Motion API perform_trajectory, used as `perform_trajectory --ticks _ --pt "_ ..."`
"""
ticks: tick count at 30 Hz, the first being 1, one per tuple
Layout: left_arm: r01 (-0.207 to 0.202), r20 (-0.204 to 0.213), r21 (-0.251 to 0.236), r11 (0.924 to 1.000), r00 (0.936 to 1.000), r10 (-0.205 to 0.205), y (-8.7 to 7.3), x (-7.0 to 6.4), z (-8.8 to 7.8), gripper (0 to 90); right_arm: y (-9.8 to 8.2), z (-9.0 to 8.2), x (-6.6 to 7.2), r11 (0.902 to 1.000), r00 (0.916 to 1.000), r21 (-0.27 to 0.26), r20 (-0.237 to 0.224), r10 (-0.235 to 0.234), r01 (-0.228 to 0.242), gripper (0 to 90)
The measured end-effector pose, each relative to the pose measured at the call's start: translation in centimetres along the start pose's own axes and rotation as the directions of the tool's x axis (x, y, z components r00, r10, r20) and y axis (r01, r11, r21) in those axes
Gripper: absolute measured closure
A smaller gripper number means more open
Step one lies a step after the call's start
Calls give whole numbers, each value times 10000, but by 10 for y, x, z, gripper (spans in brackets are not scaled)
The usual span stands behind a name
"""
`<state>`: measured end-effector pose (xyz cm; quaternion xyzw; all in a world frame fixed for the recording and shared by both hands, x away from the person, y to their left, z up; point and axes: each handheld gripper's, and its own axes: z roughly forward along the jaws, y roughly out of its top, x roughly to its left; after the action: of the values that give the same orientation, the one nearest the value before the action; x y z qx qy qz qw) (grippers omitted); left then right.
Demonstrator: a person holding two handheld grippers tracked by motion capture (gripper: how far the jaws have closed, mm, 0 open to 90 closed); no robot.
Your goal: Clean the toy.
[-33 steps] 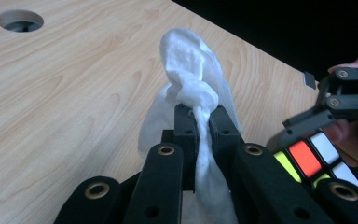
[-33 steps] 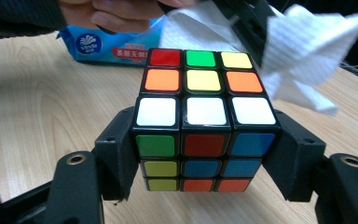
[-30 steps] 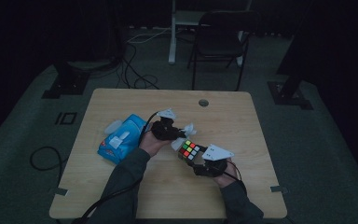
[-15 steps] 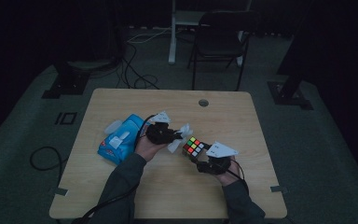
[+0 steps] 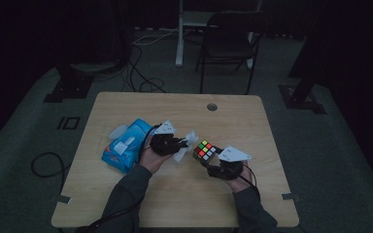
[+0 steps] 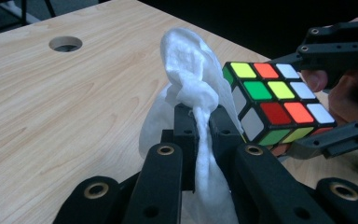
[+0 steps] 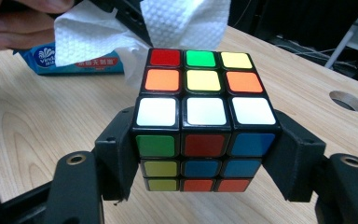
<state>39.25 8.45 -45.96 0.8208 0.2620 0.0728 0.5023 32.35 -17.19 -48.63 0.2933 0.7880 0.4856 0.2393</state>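
You are holding two items above the middle of the surface, a little toward its near edge. Item one: a puzzle cube, hard plastic with glossy coloured stickers, stiff and light by the look of it. Your right gripper is clamping it at mid-opening, one black jaw pressing flat on each of two opposite side faces, low on the cube, with the top face tilting up toward the camera in the right gripper view. The smooth faces are likely to be slippery, and the layers may twist if you are squeezing off-centre, so you are best keeping the pads square on the middle row. Item two: a white paper tissue, soft, crumpled, nearly weightless and easy to tear. Your left gripper is closed down almost fully on a bunched waist of it, the loose top standing up above the jaws and the rest hanging between the gripper's arms. The tissue is sitting just beside the cube's left side, seemingly brushing its corner, though contact is hard to confirm. Wiping a face will call for only light pressure, since the paper is giving no stiffness of its own beyond the pinched part. Item three: a blue tissue pack, lying flat near the left edge of the surface, well apart from the cube, with a sheet showing at its opening.
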Motion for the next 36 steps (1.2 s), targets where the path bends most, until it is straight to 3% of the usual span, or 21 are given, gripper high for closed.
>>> perform_trajectory --ticks 11,18,32,36 --pt "-103 -247 -177 9998 9996 98 -9 -10 5 856 2 -3 -4 9997 9996 85 190 218 -219 347" --pt "-250 -622 -174 9995 9978 239 -16 -16 9 856 4 -4 -6 9996 9995 116 215 252 -254 346" --pt "-416 -1209 -618 9972 9921 339 -25 -25 12 856 15 -8 -12 9988 9987 -108 178 481 -479 346" --pt "-485 -1509 -729 9962 9878 370 -30 -28 14 856 18 -8 -12 9982 9982 -175 111 584 -582 346"
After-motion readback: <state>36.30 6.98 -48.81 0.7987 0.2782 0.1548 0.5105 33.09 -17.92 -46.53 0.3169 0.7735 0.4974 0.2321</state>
